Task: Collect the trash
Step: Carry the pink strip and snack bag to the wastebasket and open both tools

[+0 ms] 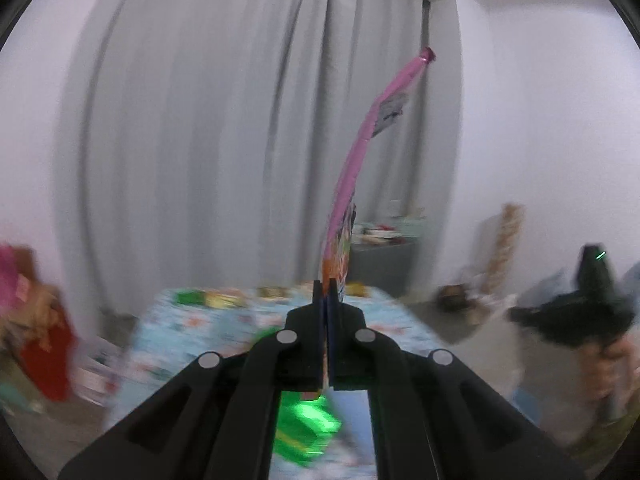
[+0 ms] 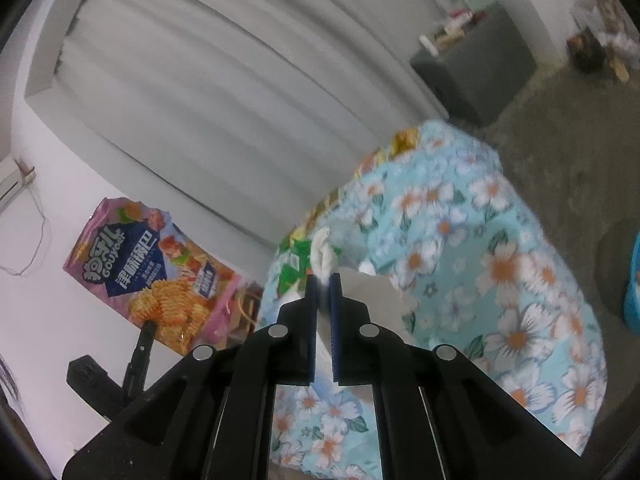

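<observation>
My left gripper (image 1: pixel 328 286) is shut on the bottom edge of a pink snack bag (image 1: pixel 362 152), which I see edge-on as it curves up toward the curtain. In the right wrist view the same pink snack bag (image 2: pixel 152 268) shows its printed front, held up by the left gripper (image 2: pixel 147 330) at the lower left. My right gripper (image 2: pixel 324 280) is shut on a crumpled white tissue (image 2: pixel 323 252) that sticks out past its fingertips, lifted above the table (image 2: pixel 500 264). A green wrapper (image 1: pixel 304 428) lies on the table below the left gripper.
The table wears a light blue flowered cloth (image 1: pixel 192 320), with more green and yellow wrappers (image 2: pixel 298 264) along its far edge. A grey curtain (image 1: pixel 208 140) hangs behind. A grey cabinet (image 2: pixel 480 64) stands farther back, and a blue bin (image 2: pixel 632 280) is on the floor.
</observation>
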`<state>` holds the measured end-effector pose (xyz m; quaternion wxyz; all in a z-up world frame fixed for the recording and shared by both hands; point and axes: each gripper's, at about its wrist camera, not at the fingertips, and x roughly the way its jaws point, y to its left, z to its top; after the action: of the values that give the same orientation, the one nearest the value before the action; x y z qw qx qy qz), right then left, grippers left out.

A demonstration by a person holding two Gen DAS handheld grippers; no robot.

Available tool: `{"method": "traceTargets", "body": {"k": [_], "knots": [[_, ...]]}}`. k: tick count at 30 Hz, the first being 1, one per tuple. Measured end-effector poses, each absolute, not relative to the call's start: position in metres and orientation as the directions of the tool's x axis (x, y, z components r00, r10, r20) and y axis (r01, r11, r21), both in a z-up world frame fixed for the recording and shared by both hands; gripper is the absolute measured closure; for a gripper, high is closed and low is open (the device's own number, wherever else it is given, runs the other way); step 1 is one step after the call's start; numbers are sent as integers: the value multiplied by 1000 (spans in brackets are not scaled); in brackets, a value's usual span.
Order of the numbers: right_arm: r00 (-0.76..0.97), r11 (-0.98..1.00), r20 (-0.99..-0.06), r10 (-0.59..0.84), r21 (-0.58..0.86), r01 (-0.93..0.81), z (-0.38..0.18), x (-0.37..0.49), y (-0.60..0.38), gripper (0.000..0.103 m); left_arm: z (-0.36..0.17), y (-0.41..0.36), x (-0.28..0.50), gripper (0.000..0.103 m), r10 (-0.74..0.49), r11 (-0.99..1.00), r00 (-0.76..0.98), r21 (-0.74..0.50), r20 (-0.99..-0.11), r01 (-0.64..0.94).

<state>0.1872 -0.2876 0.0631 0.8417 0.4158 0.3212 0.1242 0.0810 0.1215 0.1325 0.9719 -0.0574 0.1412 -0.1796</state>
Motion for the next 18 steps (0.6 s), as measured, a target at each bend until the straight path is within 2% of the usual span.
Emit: {"method": "traceTargets", "body": {"k": [8,13,18], "knots": [[834,656,-435,340,745,122,87,155,-339,99,142,50,113,103,-643,763,701,-329,-307,556],[865,635,-450,222,740,222,82,114,-388,99,125,-29,136,102,-730,683,563,-384,-388,621],[852,595,-508,125,726,346,55,92,-433,99,85,-133,163,102,-780,601,374,-436,-502,669]]}}
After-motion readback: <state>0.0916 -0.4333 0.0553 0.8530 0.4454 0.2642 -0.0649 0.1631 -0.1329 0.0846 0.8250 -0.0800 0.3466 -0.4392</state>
